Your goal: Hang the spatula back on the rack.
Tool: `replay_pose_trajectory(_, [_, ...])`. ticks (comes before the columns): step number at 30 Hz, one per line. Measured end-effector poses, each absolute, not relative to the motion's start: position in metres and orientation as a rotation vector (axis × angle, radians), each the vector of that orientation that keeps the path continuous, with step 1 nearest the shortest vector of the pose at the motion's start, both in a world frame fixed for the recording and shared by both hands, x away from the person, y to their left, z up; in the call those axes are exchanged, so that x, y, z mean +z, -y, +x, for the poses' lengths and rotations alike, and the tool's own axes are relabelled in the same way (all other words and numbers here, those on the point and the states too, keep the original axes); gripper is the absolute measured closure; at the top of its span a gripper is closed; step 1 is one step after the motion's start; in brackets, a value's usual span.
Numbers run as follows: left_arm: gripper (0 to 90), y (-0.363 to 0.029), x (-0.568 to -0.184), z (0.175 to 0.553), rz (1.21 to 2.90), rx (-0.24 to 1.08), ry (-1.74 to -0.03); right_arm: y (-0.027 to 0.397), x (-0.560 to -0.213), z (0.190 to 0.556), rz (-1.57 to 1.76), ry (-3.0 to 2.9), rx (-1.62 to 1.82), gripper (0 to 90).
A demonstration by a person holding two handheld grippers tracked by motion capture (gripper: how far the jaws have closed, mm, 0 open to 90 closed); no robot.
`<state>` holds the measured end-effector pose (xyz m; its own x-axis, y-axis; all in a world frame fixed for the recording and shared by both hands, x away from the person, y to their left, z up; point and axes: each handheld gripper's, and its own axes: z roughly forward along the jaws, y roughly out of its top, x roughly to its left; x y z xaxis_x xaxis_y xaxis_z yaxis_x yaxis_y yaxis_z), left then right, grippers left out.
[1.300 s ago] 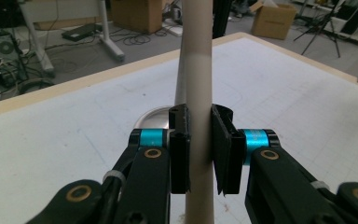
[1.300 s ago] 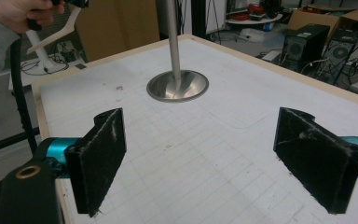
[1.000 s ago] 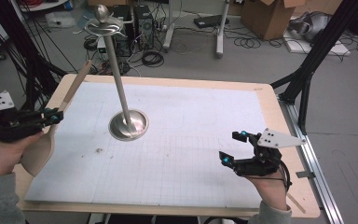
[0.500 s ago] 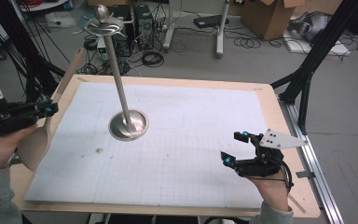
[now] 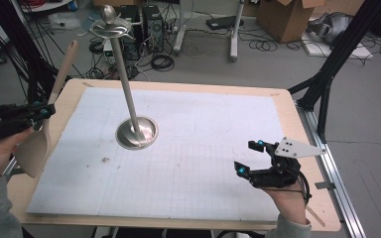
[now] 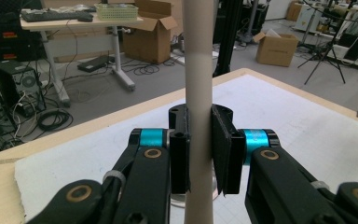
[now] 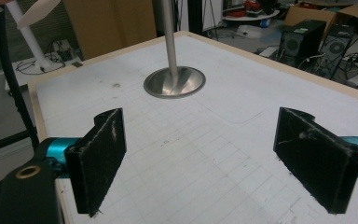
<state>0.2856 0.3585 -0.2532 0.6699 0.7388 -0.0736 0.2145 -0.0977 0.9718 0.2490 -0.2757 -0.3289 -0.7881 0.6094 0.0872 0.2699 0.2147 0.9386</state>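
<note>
The left claw [image 6: 199, 154] is clamped on the handle of a wooden spatula [image 5: 44, 119] held over the left edge of the surface [image 5: 188, 148], blade down (handle rising nearly upright). The right claw [image 7: 214, 158] hangs empty, jaws wide apart, near the right front corner, well apart from the metal stand [image 5: 136, 131].

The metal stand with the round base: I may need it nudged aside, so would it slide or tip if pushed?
Pushed high on its pole, the metal stand would probably tip: the pole is tall and thin and the base small. Nudged at the base, it likely slides, since polished metal sits on the smooth white mat. It looks stiff.
</note>
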Motion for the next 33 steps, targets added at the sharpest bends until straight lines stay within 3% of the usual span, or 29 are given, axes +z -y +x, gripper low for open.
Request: replay_pose_trajectory(33, [78.0,-0.349,-0.244,0.302,1.625,0.475,-0.738,0.282,-0.328,0.243,0.837,-2.181,1.597,16.0])
